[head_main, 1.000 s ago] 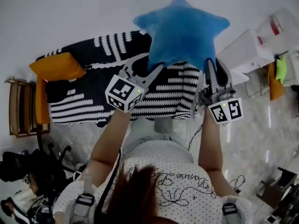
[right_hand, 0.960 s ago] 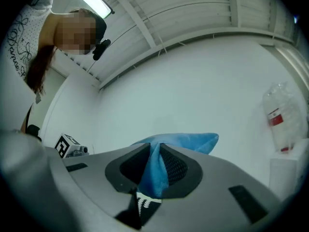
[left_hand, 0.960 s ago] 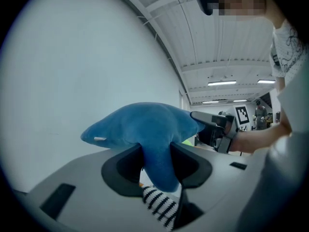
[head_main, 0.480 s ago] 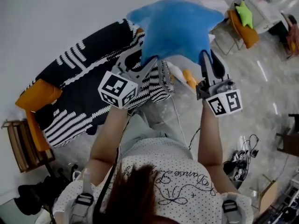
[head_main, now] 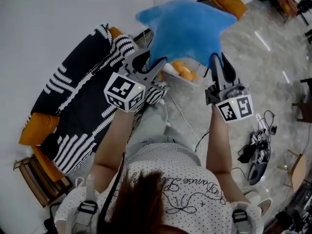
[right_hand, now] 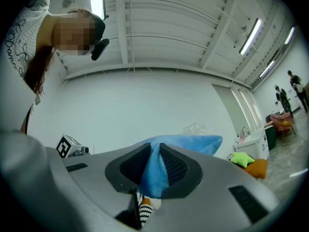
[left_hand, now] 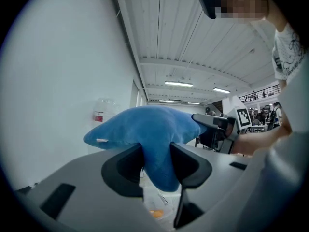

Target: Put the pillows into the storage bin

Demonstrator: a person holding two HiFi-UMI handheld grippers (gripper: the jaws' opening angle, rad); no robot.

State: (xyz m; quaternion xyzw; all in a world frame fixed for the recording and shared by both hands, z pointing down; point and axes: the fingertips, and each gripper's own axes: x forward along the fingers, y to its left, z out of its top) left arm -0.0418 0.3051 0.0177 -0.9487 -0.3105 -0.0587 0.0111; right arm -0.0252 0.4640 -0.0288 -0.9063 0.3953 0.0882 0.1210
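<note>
At 6 o'clock the right gripper (right_hand: 153,153) clamps its jaws on one point of the blue star pillow (right_hand: 193,143), which spreads toward 3 o'clock. A marker cube (right_hand: 67,147) sits at 8 o'clock. At 4 o'clock a green star pillow (right_hand: 243,158) lies on an orange seat (right_hand: 259,168).

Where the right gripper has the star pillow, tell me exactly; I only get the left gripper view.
Observer: The right gripper is shut on one point of the blue star pillow, with the plush pinched thin between its pads.
Operator: Now place that clear thing below my jaws.
Observer: In the head view it is a clear bin with orange things inside. It stands on the floor by the end of the black-and-white striped cover, partly hidden under the pillow.
Operator: Report any other pillow in sight.
Observer: One orange cushion lies on that striped cover, far to the person's left.
</note>
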